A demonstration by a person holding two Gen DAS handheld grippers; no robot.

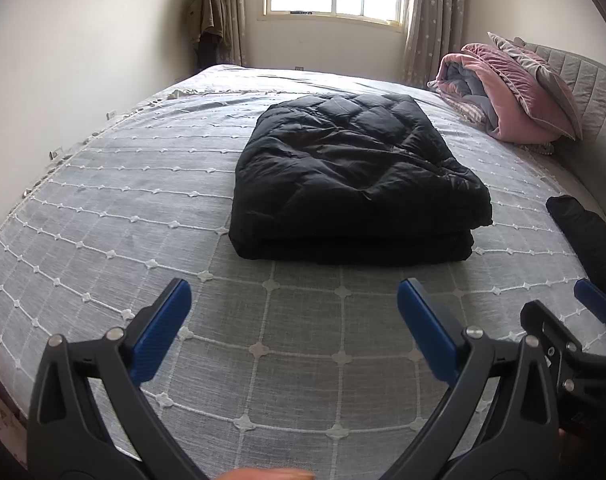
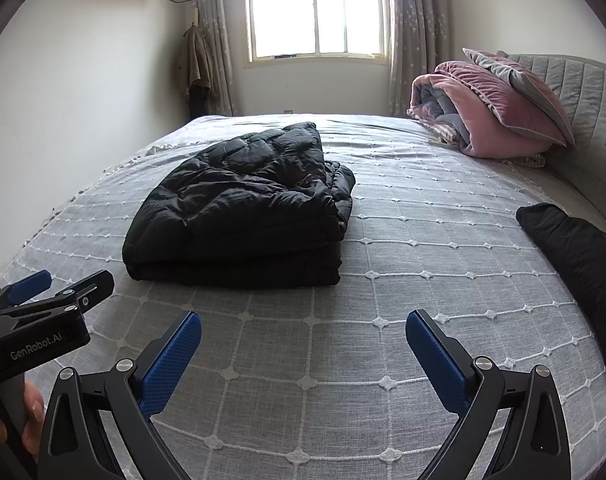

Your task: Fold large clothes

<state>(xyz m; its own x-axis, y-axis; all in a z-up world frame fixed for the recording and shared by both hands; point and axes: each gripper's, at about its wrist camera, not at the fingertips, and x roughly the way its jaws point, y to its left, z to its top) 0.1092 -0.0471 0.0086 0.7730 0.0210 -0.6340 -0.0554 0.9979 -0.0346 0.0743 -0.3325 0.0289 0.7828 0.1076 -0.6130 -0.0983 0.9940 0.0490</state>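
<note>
A black quilted down jacket (image 1: 355, 180) lies folded into a thick rectangle on the grey bed cover (image 1: 123, 200). It also shows in the right wrist view (image 2: 243, 208), left of centre. My left gripper (image 1: 295, 296) is open and empty, above the cover, short of the jacket's near edge. My right gripper (image 2: 303, 328) is open and empty, near the bed's front, to the right of the jacket. The right gripper's body shows at the left wrist view's right edge (image 1: 567, 344); the left gripper's body shows at the right wrist view's left edge (image 2: 43, 312).
A rolled pink and grey duvet with a pillow (image 2: 491, 112) leans on the grey headboard (image 2: 583, 96) at the back right. Another black cloth (image 2: 583, 264) lies at the bed's right edge. A window (image 2: 315, 12), curtains and a hanging coat (image 2: 195, 68) are behind.
</note>
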